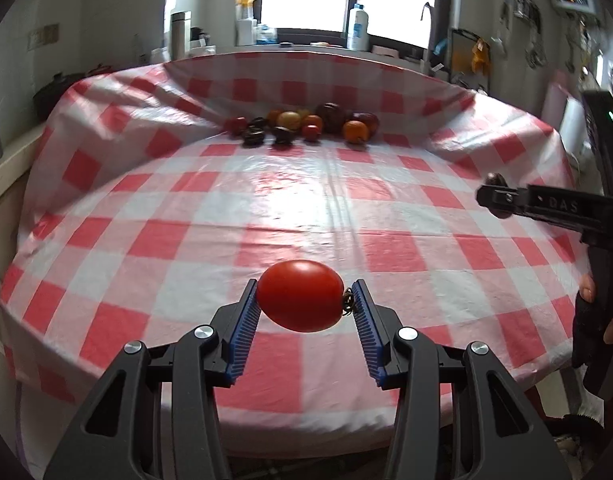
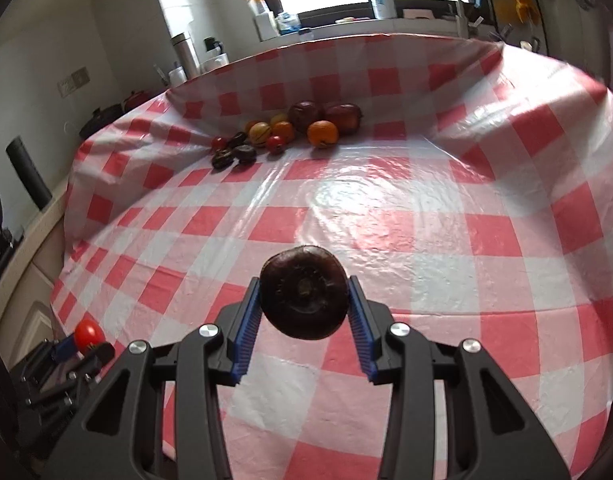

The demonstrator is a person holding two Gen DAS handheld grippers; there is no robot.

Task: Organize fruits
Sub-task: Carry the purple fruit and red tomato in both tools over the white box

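My left claw [image 1: 302, 296] pinches a red tomato [image 1: 300, 295] end to end, its stem nub against the right pad, so the long fruit sits across the ribbed pads and cannot roll out. My right claw [image 2: 304, 298] is pressed on a dark round fruit [image 2: 303, 291], gripped at its widest part with its flat face toward the camera. Both are carried clear above the checked surface [image 1: 210, 216], nothing under them. The other fruits form a pile [image 1: 302, 123] at the far edge, where the cloth rises and stops them rolling: darker ones to the left, orange and red in the middle, the big ones behind. I judge I hold each piece high so that I can set it with its own kind there.
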